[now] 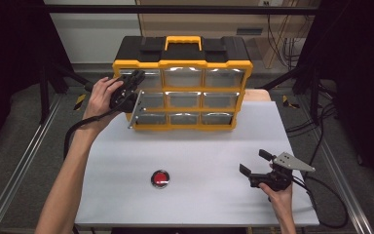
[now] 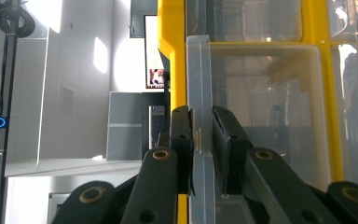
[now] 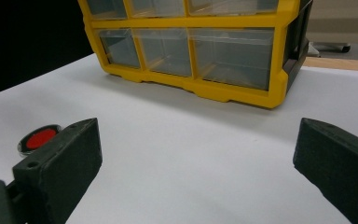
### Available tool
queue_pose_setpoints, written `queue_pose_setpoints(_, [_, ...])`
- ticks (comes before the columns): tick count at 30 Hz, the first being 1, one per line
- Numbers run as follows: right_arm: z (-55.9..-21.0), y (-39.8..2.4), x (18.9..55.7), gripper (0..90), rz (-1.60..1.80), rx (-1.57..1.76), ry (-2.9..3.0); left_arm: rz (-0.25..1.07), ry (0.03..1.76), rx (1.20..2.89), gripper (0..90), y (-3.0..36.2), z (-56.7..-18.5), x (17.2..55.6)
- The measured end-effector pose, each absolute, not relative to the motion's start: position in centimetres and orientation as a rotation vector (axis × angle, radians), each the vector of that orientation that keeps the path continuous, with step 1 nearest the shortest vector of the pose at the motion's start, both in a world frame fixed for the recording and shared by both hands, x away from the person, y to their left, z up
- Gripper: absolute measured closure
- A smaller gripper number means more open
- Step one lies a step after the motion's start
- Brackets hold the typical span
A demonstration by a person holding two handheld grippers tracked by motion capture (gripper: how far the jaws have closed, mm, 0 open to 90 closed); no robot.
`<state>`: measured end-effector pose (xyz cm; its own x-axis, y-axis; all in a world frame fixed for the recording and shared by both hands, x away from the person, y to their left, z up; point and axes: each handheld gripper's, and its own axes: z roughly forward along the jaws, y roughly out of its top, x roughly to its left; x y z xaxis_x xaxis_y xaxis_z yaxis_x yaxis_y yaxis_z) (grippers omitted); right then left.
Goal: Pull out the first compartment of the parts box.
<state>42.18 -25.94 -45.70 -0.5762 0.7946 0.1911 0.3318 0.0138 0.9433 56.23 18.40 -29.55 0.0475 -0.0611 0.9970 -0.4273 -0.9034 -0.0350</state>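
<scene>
A yellow and black organizer with several clear drawers stands at the back of the white table. My left gripper reaches its left column from the side. In the left gripper view, that gripper is shut on the clear front lip of a drawer, with a black pad on either side of the plastic. My right gripper rests in a hand near the front right of the table, open with nothing between its jaws. It faces the organizer from a distance.
A round red button in a metal ring lies on the table toward the front, left of my right gripper, and shows as the red button beside the left jaw. Cables trail from both grippers. Dark frame posts flank the table.
</scene>
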Motion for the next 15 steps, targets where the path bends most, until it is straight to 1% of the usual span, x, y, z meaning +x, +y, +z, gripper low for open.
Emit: queue_pose_setpoints(15, [-45.66,-25.98,42.16,1.9,1.584,1.152,1.900,1.948,-0.484,2.036,78.7,18.50,-29.77,55.25])
